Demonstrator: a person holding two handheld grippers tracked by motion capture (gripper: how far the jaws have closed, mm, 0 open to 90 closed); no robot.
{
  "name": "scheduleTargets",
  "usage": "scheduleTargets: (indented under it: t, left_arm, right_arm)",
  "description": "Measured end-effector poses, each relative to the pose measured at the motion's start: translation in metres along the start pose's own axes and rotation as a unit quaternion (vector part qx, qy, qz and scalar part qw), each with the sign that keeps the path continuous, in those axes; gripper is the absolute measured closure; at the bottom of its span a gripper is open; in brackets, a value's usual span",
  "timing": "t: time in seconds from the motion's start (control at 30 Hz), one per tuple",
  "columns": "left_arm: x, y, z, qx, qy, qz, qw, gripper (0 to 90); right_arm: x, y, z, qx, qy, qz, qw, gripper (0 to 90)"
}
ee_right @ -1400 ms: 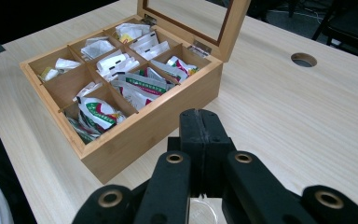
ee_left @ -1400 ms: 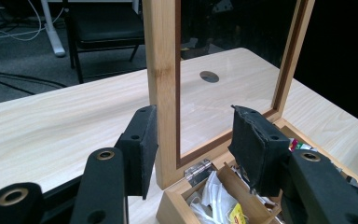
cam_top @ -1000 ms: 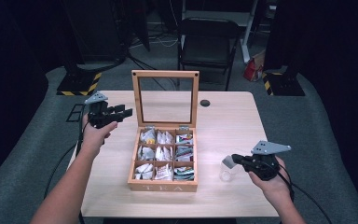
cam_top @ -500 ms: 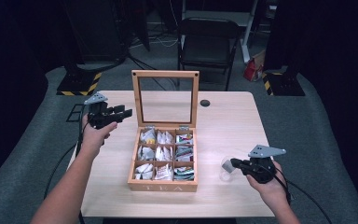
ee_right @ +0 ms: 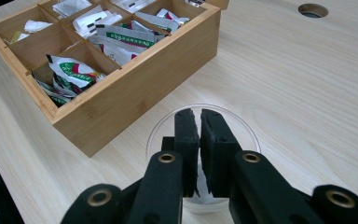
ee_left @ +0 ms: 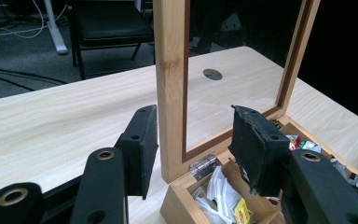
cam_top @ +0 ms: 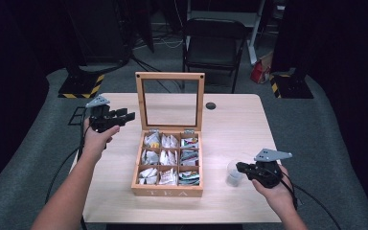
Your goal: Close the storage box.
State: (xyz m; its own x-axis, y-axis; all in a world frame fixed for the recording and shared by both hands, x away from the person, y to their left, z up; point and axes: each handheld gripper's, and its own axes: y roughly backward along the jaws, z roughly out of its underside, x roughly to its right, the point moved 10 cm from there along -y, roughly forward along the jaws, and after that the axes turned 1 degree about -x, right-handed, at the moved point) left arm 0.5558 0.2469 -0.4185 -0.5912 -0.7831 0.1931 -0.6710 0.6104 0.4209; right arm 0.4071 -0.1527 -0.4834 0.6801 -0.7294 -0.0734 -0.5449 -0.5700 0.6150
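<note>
Pinching the near rim of a clear plastic cup (ee_right: 200, 154) between almost shut jaws, right gripper (ee_right: 199, 122) low over the near right part of the wooden table (cam_top: 235, 124), held in a hand (cam_top: 275, 189) entering from the bottom edge. Standing upright just right of the tea box (cam_top: 167, 165), cup (cam_top: 233, 172) close to but apart from its side wall. Packed with tea bags (ee_right: 72, 72) in every compartment, box open, glass-paned lid (cam_top: 170, 100) raised upright at the far side. Straddling the left post of that lid frame (ee_left: 170, 84) with jaws wide apart, left gripper (ee_left: 193, 140) beside the far left corner of the box, one pad on each side of the post, neither touching it. Set farther back in the tabletop, round cable hole (cam_top: 211, 105); beyond the table, black chair (cam_top: 215, 45).
</note>
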Motion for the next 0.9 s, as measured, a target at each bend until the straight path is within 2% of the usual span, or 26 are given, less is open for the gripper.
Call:
scheduleTargets:
  t: [0.27, 0.43, 0.67, 0.9]
  left_arm:
    - [0.000, -0.002, 0.001, -0.002, -0.002, 0.001, 1.0000, 50.6]
    - [0.000, -0.002, 0.002, -0.003, -0.001, 0.002, 1.0000, 50.6]
    - [-0.005, 0.002, 0.002, 0.000, 0.005, -0.004, 1.0000, 50.6]
    - [-0.006, 0.003, 0.002, -0.002, 0.002, -0.003, 1.0000, 50.6]
  right_arm:
    - [0.000, 0.001, -0.010, 0.010, 0.002, 0.000, 0.9999, 84.9]
    - [0.000, 0.000, -0.019, 0.011, 0.011, 0.002, 0.9999, 82.2]
    - [-0.003, -0.004, -0.042, 0.026, 0.020, -0.002, 0.9995, 78.6]
    - [-0.006, -0.014, -0.060, 0.026, 0.025, -0.007, 0.9993, 76.2]
